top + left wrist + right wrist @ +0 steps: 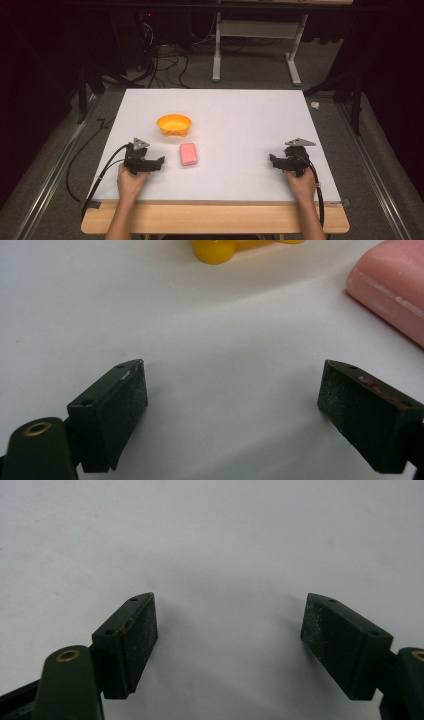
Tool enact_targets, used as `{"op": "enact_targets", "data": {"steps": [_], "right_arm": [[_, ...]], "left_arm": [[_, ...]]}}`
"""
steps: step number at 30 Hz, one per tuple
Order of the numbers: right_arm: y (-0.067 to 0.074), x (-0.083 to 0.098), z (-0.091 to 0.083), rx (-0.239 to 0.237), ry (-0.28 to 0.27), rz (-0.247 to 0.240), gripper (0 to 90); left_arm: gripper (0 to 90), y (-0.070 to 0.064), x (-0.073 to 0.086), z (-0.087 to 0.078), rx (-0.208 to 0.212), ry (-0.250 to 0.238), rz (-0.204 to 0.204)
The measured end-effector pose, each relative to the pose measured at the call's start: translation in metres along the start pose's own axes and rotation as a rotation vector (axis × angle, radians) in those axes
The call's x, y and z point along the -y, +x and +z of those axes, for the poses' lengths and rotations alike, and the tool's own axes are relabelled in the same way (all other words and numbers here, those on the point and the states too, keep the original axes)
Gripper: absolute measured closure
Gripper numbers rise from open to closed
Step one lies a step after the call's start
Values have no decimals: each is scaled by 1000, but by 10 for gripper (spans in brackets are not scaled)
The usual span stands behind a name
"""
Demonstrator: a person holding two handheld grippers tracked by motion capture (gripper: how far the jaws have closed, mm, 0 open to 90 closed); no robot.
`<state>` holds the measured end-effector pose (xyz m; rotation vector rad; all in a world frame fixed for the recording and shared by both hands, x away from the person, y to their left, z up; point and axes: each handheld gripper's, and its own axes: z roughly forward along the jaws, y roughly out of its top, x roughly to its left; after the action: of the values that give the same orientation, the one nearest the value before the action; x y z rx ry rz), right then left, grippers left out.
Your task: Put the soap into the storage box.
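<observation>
The left gripper (159, 161) sits low over the near left part of the white table (240, 115), its jaws spread apart with nothing but bare surface between them. Just to its right lies the pink soap-like block (188, 154), flat on the table and close to the jaw tips without touching them. In the left gripper view, that pink block (392, 287) shows at the upper right corner, beyond and to the side of the right-hand jaw, so it is not yet inside the gap. Nothing stands between jaws and block; the path across the white surface is open.

Past the block, a little farther up the table, stands the orange bowl (174, 124), upright, apart from the block with a strip of table between them. The left gripper view catches the bowl's yellow-orange base (220, 250) at the top edge, straight ahead of the jaws.

Over on the other side, the right gripper (272, 159) rests well apart from both block and bowl, near the right edge of the table. Its jaws also stand wide, and the right gripper view shows plain white tabletop between the pads (142, 630).

Each hand grips its tool from the near edge, a black cable (107, 167) trailing off the left one towards the floor. Behind the table, a tangle of cords (160, 60) and a grey stand (295, 65) sit on the carpet.
</observation>
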<state>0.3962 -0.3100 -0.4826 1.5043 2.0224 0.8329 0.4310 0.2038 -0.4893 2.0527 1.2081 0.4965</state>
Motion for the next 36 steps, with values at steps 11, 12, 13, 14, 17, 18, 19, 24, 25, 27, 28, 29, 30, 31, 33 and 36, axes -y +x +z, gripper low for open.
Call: {"op": "enact_targets", "data": {"steps": [11,12,13,14,17,18,19,24,25,27,28,29,30,31,33,36], "right_arm": [[0,0,0,0,0,0,231],[0,0,0,-1,0,1,231],[0,0,0,0,0,1,231],[0,0,0,0,0,1,231],[0,0,0,-1,0,3,231],[0,0,0,-1,0,3,231],[0,0,0,-1,0,3,231],[0,0,0,-1,1,4,231],[0,0,0,-1,1,4,231],[0,0,0,-1,1,5,231],[0,0,0,-1,1,4,231],[0,0,0,-1,1,4,230],[0,0,0,-1,1,3,231],[0,0,0,-1,1,3,231],[0,0,0,-1,2,3,231],[0,0,0,-1,0,3,231]], "left_arm": [[129,0,0,0,0,0,-1],[130,0,0,0,0,0,-2],[131,0,0,0,1,0,-3],[131,0,0,0,1,0,-3],[132,1,0,0,2,3,-5],[133,1,0,0,2,3,-5],[134,1,0,0,4,4,-6],[139,1,-1,0,2,3,-8],[140,1,-1,0,2,4,-8],[145,1,-1,-1,0,4,-9],[146,1,-1,-1,0,4,-9],[147,1,-1,-1,-1,4,-10],[150,1,-1,-1,-2,3,-9],[151,1,-1,-1,-4,2,-11],[152,1,-1,-1,-6,1,-13],[149,2,-2,-1,-17,4,-16]]}}
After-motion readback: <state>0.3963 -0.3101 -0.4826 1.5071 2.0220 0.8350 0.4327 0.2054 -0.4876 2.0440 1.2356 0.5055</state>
